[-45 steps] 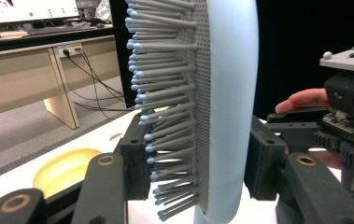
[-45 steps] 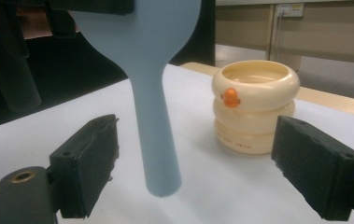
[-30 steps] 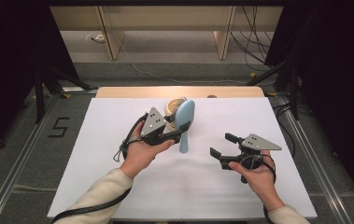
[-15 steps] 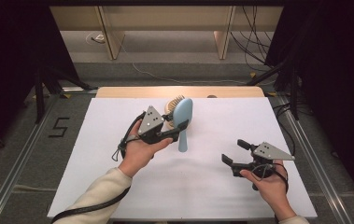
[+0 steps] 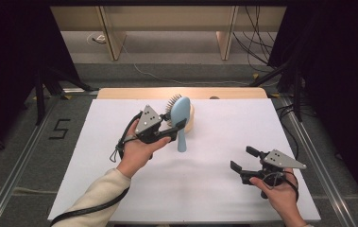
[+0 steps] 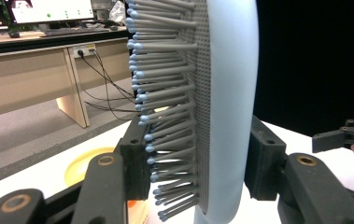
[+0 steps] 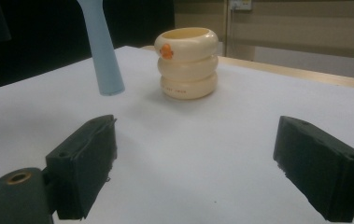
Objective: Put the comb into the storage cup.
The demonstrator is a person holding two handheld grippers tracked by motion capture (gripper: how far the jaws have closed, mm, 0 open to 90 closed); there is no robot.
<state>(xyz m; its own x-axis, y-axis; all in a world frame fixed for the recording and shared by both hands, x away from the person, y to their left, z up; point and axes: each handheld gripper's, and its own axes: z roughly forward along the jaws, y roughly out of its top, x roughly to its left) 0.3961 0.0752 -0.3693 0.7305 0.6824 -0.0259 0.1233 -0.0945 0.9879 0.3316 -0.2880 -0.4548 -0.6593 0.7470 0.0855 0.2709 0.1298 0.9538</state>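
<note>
Left gripper [image 5: 179, 126] has the hairbrush [image 5: 180, 113] clamped by its head, one jaw against the bristles [image 6: 165, 116], the other against the smooth blue back; the brush hangs upright above the white table [image 5: 214, 189], handle pointing down, its tip clear of the surface in the right gripper view; just behind it stands a cream ribbed cup [image 7: 188, 63] with an orange mark, resting on the table near the far edge; over on the right side, the right gripper [image 5: 245, 161] sits low near the table's front edge, jaws spread wide apart, nothing between them, well away from the brush.
</note>
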